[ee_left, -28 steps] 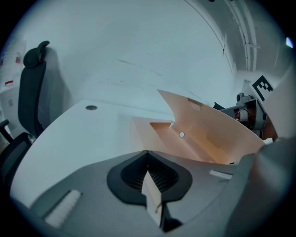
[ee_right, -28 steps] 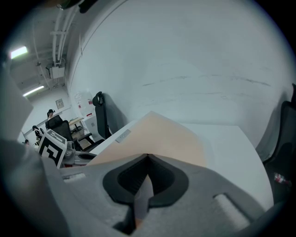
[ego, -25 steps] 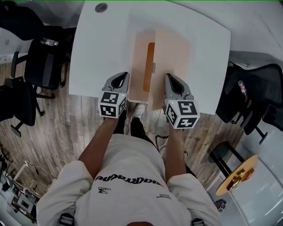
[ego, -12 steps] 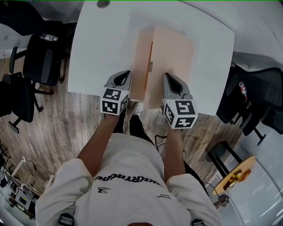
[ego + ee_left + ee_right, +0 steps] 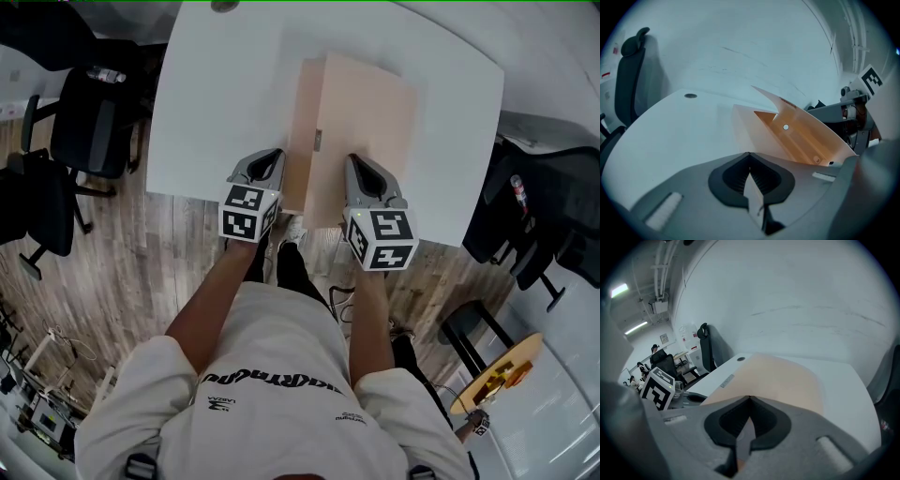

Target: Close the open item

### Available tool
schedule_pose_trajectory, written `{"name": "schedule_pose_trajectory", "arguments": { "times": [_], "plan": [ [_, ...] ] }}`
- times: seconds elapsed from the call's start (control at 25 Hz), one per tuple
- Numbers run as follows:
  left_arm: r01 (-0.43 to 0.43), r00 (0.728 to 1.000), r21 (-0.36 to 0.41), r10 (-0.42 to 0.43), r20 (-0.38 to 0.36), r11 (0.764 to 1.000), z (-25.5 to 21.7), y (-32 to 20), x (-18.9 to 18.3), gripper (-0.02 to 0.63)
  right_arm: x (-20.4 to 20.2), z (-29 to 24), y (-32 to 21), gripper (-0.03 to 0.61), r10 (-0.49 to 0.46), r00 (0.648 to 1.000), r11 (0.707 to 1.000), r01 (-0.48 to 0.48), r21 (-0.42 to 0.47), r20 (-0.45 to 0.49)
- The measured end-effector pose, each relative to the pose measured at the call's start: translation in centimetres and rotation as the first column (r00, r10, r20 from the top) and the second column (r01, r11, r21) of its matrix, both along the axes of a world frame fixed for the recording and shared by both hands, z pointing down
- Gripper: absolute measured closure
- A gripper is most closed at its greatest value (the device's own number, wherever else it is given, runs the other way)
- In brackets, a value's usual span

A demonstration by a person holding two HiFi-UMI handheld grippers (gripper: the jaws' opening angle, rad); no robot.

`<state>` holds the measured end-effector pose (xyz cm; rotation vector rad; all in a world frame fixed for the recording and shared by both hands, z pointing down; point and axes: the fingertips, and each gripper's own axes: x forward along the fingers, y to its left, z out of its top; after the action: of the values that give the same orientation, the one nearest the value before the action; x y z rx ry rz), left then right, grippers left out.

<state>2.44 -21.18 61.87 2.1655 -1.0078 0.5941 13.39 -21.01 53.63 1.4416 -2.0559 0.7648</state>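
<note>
A flat peach-coloured box (image 5: 361, 117) lies on the white table (image 5: 216, 103). In the head view its lid is nearly down, with only a thin seam left along the left side. The left gripper view shows the lid (image 5: 813, 136) still tilted up over the orange inside. My left gripper (image 5: 273, 159) (image 5: 750, 154) is shut and empty at the box's near left corner. My right gripper (image 5: 354, 163) (image 5: 750, 398) is shut and empty, its tip at the near edge of the lid (image 5: 773, 376).
Black office chairs stand left (image 5: 84, 131) and right (image 5: 548, 216) of the table. A round grommet (image 5: 223, 5) sits at the table's far edge. A small round yellow table (image 5: 492, 380) stands on the floor at the lower right.
The lid has swung down toward the left. The wide orange gap seen a second ago has narrowed to a thin seam. Both grippers have edged forward.
</note>
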Motion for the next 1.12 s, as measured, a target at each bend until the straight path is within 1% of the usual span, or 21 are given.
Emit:
{"name": "schedule_pose_trajectory", "arguments": {
  "times": [0.6, 1.12],
  "plan": [
    [-0.019, 1.000, -0.011, 0.018, -0.017, 1.000, 0.4, 0.1, 0.2, 0.611, -1.6, 1.6, -0.1, 0.578, -0.028, 1.000, 0.999, 0.028, -0.040, -0.011],
    [-0.025, 0.999, -0.016, 0.025, -0.030, 1.000, 0.6, 0.0, 0.2, 0.612, -2.5, 3.2, -0.2, 0.579, -0.033, 0.999, 0.997, 0.033, -0.076, 0.002]
  ]
}}
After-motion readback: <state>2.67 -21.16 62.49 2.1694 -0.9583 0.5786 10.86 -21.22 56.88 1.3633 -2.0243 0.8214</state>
